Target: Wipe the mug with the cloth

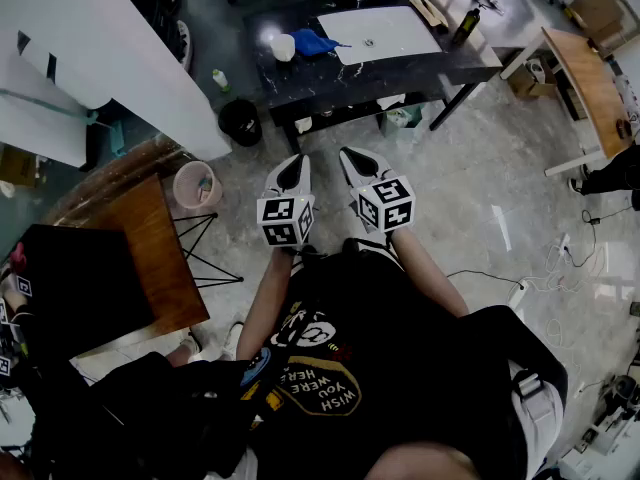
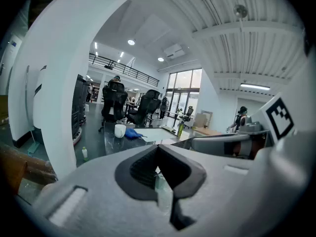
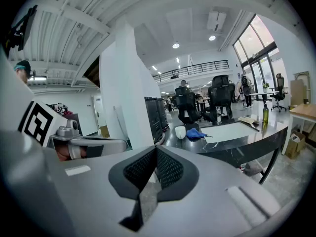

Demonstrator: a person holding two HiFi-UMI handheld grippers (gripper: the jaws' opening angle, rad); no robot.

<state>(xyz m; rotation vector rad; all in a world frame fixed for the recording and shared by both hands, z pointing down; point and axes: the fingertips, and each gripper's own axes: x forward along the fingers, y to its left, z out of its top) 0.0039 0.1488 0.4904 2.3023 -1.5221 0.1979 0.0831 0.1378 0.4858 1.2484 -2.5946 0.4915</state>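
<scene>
A white mug stands at the left end of a black table far ahead of me, with a crumpled blue cloth right beside it. Both grippers hang over the floor, well short of the table. My left gripper and right gripper point toward it side by side, each shut and empty. The left gripper view has the mug and cloth small above the closed left gripper. In the right gripper view the mug and cloth sit beyond the closed right gripper.
A white mat and a dark bottle also lie on the black table. A white pillar, black bin, pink bucket and wooden side table stand to my left. Cables trail on the floor at right.
</scene>
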